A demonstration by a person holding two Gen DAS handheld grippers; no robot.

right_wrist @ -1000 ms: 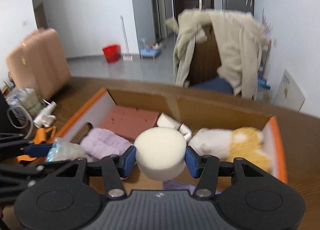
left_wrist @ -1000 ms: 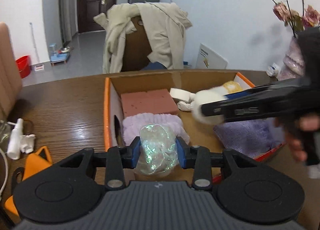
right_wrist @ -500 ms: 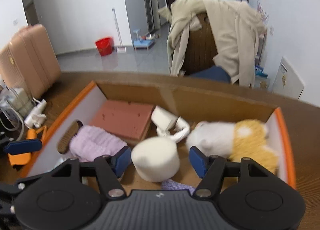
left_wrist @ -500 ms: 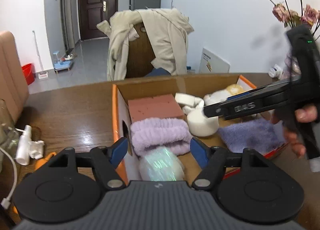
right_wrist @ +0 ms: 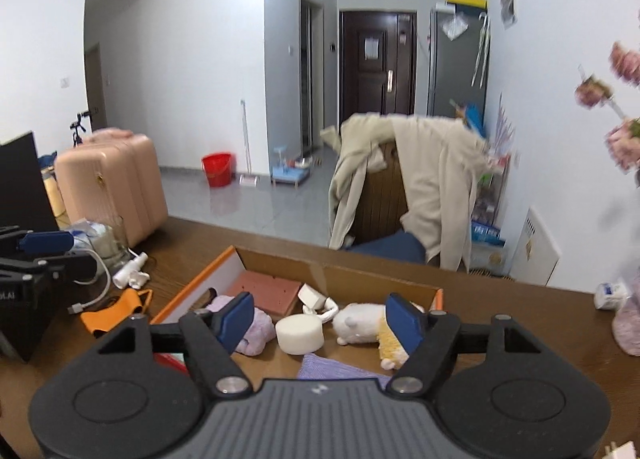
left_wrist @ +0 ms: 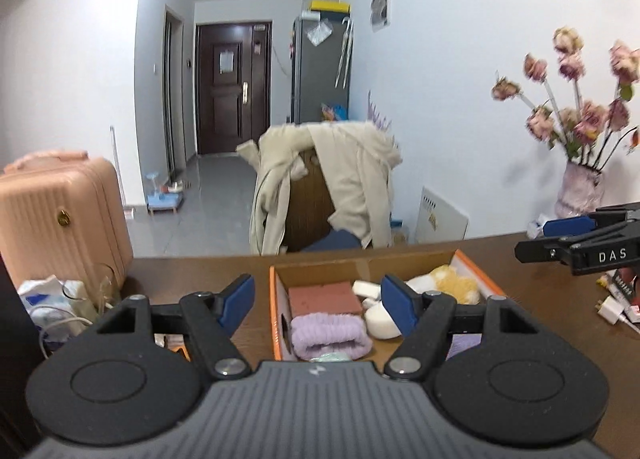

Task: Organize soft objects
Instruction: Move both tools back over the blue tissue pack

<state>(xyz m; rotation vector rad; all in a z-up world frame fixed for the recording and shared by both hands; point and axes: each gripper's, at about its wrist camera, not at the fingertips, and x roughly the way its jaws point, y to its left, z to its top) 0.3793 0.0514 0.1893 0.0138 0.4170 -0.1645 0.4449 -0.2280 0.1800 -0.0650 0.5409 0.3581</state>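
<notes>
Right gripper (left_wrist: 560, 235) marked "DAS", spread wide, empty; left gripper (left_wrist: 316, 301) wide, empty above box (left_wrist: 276, 315).

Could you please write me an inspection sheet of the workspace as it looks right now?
Surface: brown wooden table.
Job's things: open cardboard box holds a pink foam block, lilac headband, white round sponge, plush toy, purple cloth.
Clutter: orange mask, spray bottle, flower vase.
Grippers: left claw and right claw open, empty.
Cables: white USB cable on the table.
Surroundings: coat-draped chair, pink suitcase, red bucket.
</notes>
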